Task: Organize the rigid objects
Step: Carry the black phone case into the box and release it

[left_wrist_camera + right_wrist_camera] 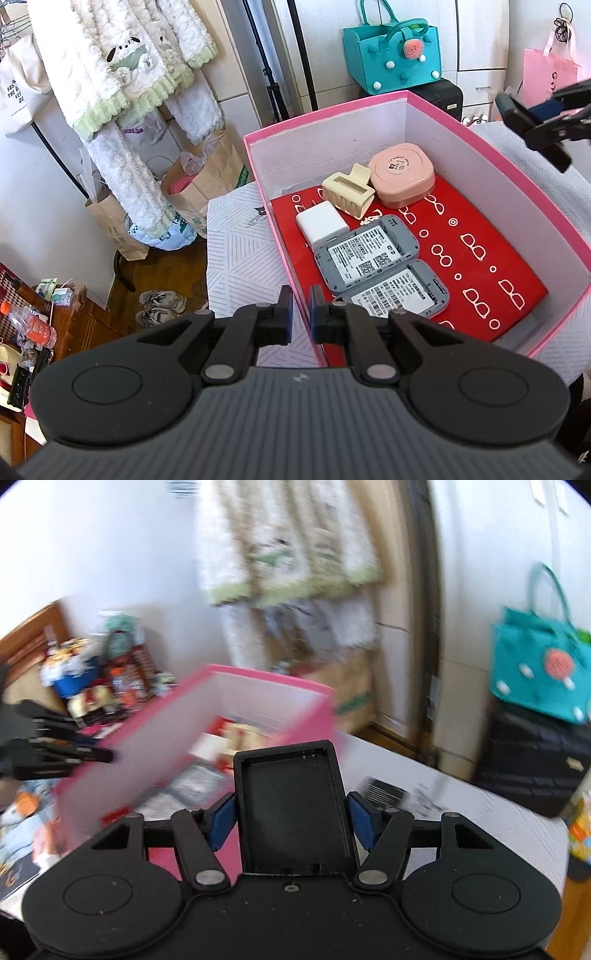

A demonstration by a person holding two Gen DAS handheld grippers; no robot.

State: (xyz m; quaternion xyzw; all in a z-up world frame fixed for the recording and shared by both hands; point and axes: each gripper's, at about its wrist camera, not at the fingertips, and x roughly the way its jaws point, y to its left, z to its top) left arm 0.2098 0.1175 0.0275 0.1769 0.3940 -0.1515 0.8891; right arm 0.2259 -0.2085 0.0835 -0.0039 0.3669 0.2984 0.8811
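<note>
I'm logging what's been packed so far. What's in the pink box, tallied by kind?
Grey devices with label stickers: 2
White charger block: 1
Cream hair claw clip: 1
Pink rounded case: 1
Total: 5, all lying on the red patterned sheet lining the pink box.

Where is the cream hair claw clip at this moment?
In the left wrist view, the cream hair claw clip lies inside the pink box, toward its far end, between the white charger block and the pink round case.
</note>
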